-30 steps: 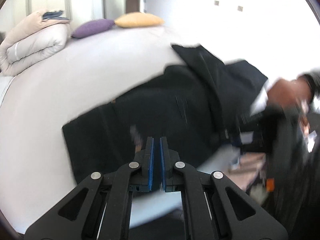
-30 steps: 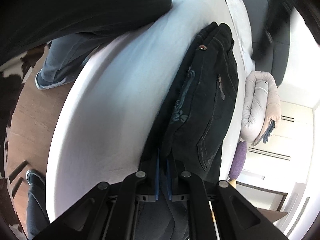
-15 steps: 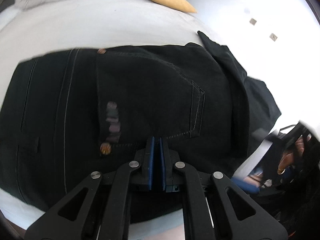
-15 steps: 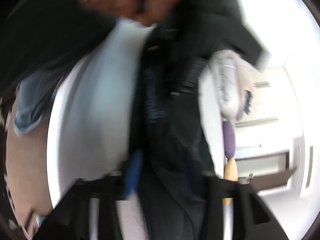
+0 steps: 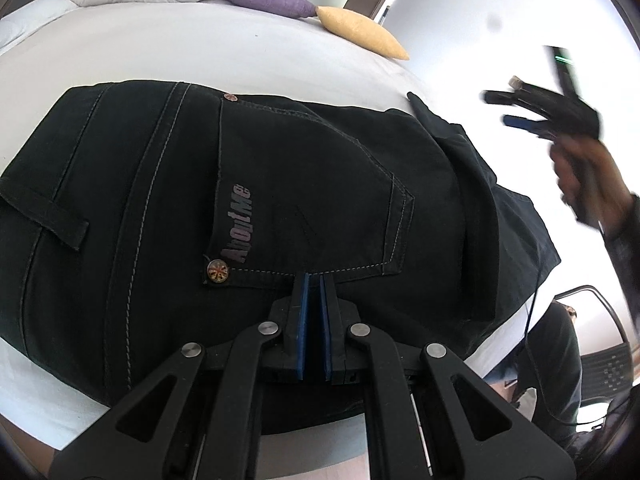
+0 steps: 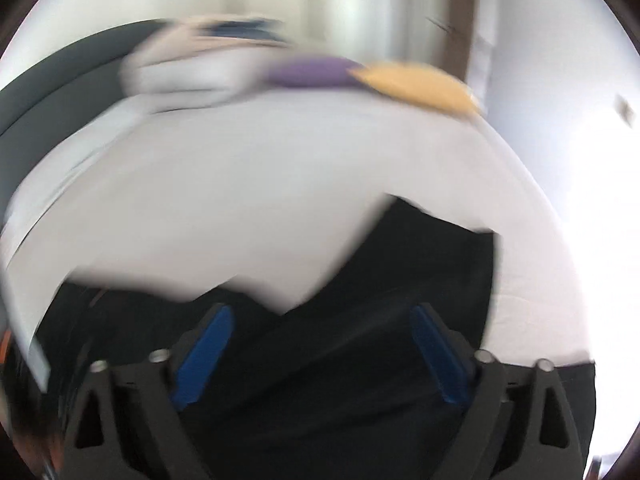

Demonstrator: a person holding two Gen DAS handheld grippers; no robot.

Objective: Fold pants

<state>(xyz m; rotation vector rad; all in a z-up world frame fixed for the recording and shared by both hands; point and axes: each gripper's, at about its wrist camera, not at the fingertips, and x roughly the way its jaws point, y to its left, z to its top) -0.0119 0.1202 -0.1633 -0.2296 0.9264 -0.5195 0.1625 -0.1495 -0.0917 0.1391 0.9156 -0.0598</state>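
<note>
**Pants folded on bed; left tool over the seat, right tool free and apart**

The pants (image 5: 168,208) lie flat on the bed (image 5: 200,48), near its front edge, back pocket (image 5: 304,184) facing up. In the left wrist view the long axis runs left to right: the waistband with its belt loop is at the left, and the stacked leg layers trail to the right, ending in a dark edge near the bed's right edge.

The left tool (image 5: 315,280) sits directly over the pants, pointing at the lower seam of the pocket. Its jaws are together, with only a thin slit between the blue pads (image 5: 303,328); whether any fabric is pinched there cannot be told. The right tool (image 6: 320,340) has its jaws wide apart and holds nothing. In the left wrist view it is raised in the air, well off to the right of the pants. Its own view is heavily blurred, with dark fabric below it.

Judgement: the left tool is the nearer one, so any further fold or smoothing pass would run along the left-right axis from its position.

Change against the earlier frames: one second ago the right tool was shut on the fabric; half a second ago it was opening in mid-swing; now it is clear. The left tool has closed in on the pocket from farther back.
</note>
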